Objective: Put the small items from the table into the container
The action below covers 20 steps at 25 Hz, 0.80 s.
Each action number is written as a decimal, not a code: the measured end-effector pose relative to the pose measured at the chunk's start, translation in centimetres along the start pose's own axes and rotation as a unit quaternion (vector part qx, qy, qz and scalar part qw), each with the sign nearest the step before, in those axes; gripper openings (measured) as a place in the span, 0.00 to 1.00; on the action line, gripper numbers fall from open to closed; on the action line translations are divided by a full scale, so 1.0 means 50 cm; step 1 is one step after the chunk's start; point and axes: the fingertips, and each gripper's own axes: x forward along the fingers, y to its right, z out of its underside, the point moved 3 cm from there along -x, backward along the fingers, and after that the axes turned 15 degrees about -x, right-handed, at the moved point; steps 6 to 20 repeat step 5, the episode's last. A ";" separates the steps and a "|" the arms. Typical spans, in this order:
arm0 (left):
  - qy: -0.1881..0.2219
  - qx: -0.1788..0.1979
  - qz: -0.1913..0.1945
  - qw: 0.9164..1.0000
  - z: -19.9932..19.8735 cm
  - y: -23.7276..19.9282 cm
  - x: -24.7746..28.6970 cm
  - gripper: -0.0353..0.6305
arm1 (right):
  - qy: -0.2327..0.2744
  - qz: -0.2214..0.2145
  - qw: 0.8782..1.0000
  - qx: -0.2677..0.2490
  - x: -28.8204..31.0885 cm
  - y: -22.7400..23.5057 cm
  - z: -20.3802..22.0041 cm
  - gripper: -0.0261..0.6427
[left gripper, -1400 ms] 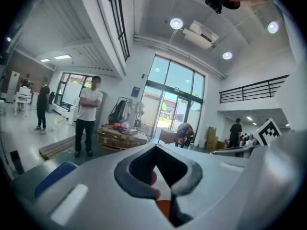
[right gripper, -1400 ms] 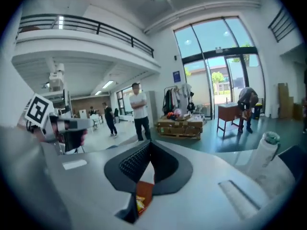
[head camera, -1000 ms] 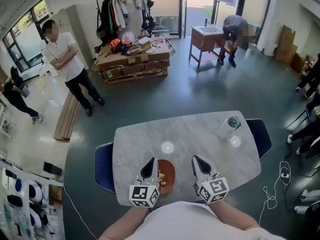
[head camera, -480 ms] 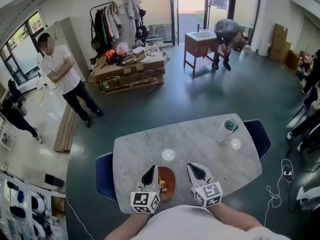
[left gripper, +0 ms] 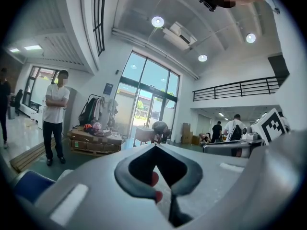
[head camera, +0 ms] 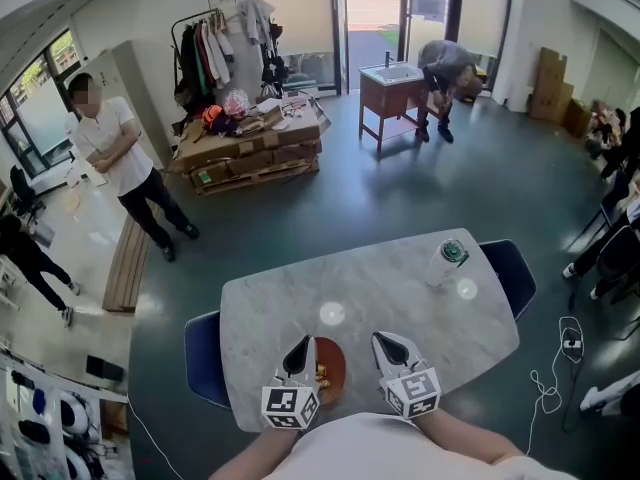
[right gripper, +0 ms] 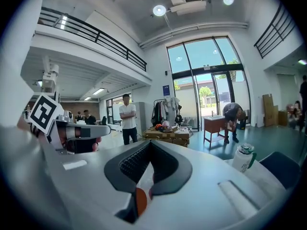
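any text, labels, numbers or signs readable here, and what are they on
No words can be read anywhere.
Blue wall sign: too small to read.
Bottle: no legible print.
Cardboard boxes: labels too small.
Marker cube: "square code pattern" only, no letters or numbers.

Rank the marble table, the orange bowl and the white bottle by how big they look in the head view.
1. Marble table: by far the largest.
2. Orange bowl: partly hidden, but it still looks somewhat bigger than the bottle.
3. White bottle: smallest, though it stands farther from the camera.
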 end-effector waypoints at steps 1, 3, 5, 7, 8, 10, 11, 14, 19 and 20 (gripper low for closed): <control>0.000 0.000 0.000 1.000 0.001 0.001 0.001 0.06 | -0.002 0.001 1.000 0.002 -0.002 0.002 0.006 0.08; -0.001 0.000 0.001 1.000 0.003 0.002 0.003 0.06 | -0.008 0.004 1.000 0.011 -0.006 0.009 0.018 0.08; 0.000 -0.001 0.001 1.000 0.005 0.003 0.005 0.06 | -0.014 0.007 1.000 0.019 -0.010 0.017 0.030 0.08; 0.000 -0.001 0.001 1.000 0.005 0.003 0.005 0.06 | -0.014 0.007 1.000 0.019 -0.010 0.017 0.030 0.08; 0.000 -0.001 0.001 1.000 0.005 0.003 0.005 0.06 | -0.014 0.007 1.000 0.019 -0.010 0.017 0.030 0.08; 0.000 -0.001 0.001 1.000 0.005 0.003 0.005 0.06 | -0.014 0.007 1.000 0.019 -0.010 0.017 0.030 0.08; 0.000 -0.001 0.001 1.000 0.005 0.003 0.005 0.06 | -0.014 0.007 1.000 0.019 -0.010 0.017 0.030 0.08; 0.000 -0.001 0.001 1.000 0.005 0.003 0.005 0.06 | -0.014 0.007 1.000 0.019 -0.010 0.017 0.030 0.08; 0.000 -0.001 0.001 1.000 0.005 0.003 0.005 0.06 | -0.014 0.007 1.000 0.019 -0.010 0.017 0.030 0.08; 0.000 -0.001 0.001 1.000 0.005 0.003 0.005 0.06 | -0.014 0.007 1.000 0.019 -0.010 0.017 0.030 0.08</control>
